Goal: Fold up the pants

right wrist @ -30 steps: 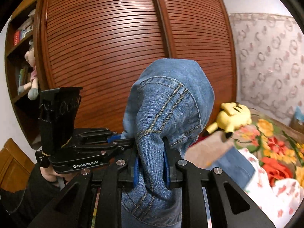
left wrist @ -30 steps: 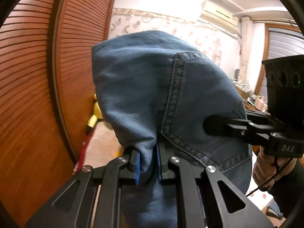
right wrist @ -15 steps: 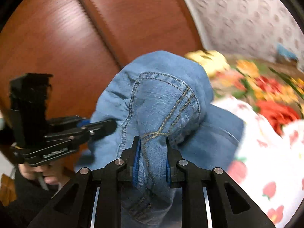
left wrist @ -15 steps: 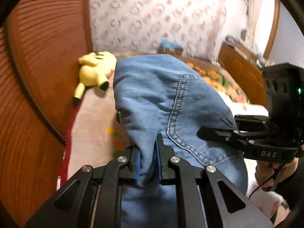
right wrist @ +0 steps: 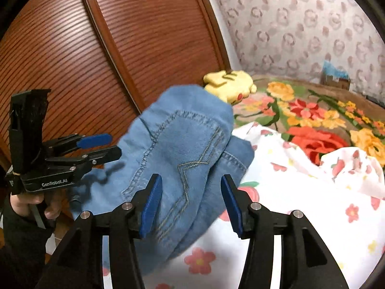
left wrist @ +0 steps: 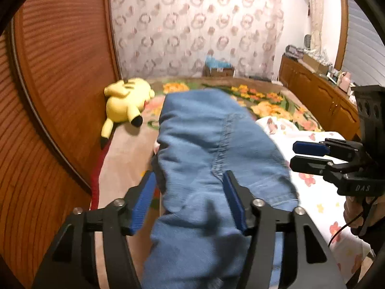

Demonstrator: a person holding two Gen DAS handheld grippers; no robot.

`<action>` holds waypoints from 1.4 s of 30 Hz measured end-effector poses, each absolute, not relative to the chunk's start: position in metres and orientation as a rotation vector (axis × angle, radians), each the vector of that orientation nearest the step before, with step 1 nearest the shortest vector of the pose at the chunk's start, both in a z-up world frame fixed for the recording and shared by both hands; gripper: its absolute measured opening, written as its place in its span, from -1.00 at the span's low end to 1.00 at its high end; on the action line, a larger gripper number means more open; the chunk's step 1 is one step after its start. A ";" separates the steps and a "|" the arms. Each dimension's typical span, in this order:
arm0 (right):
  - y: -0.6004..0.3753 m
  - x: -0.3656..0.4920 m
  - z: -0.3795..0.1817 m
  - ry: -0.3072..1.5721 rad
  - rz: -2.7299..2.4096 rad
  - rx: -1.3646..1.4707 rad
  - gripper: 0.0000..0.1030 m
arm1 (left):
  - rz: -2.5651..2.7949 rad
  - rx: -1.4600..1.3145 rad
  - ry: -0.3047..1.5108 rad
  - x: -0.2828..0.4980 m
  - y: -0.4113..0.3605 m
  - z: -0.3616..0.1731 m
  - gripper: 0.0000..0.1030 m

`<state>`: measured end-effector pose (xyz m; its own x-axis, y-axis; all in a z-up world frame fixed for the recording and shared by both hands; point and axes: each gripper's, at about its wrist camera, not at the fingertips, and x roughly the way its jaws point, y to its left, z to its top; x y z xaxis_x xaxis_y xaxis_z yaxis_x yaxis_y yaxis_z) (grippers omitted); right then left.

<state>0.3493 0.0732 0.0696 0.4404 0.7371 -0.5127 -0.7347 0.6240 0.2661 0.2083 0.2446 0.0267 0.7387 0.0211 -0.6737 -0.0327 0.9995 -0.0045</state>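
Both grippers dropped from wardrobe height, left gripper (left wrist: 189, 200) and right gripper (right wrist: 190, 203) jaws opening, spread, pants (left wrist: 216, 154) slack between pads over bed (right wrist: 300, 228): release step; next likely regrip for another fold.

One pair of jeans (left wrist: 204, 144), one plush toy (left wrist: 125, 101) (yellow), two hand-held grippers (left wrist: 187, 202) (right wrist: 190, 202)

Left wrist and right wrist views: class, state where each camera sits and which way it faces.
Left wrist: on the left gripper, looking along the bed toward the patterned wall; right gripper and hand at right.
Right wrist: on the right gripper, facing the wooden wardrobe doors; left gripper at left.
Shared: jeans, yellow plush toy; both grippers' jaws opening.
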 end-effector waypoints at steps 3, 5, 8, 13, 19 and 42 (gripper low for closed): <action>0.048 0.327 0.074 0.595 0.874 -0.001 0.02 | 0.016 -0.014 0.678 0.193 0.232 0.039 0.49; 0.031 0.312 0.078 0.570 0.852 0.006 0.02 | 0.011 -0.005 0.635 0.185 0.220 0.047 0.57; 0.008 0.286 0.083 0.528 0.819 0.007 0.03 | 0.014 0.005 0.566 0.170 0.202 0.057 0.62; -0.030 0.235 0.096 0.452 0.764 -0.007 0.03 | -0.026 0.006 0.469 0.145 0.162 0.076 0.70; -0.074 0.181 0.112 0.365 0.688 -0.003 0.24 | -0.042 0.031 0.384 0.119 0.122 0.094 0.70; -0.128 0.022 0.107 0.253 0.391 0.034 0.35 | -0.057 0.045 0.359 0.051 0.023 0.094 0.70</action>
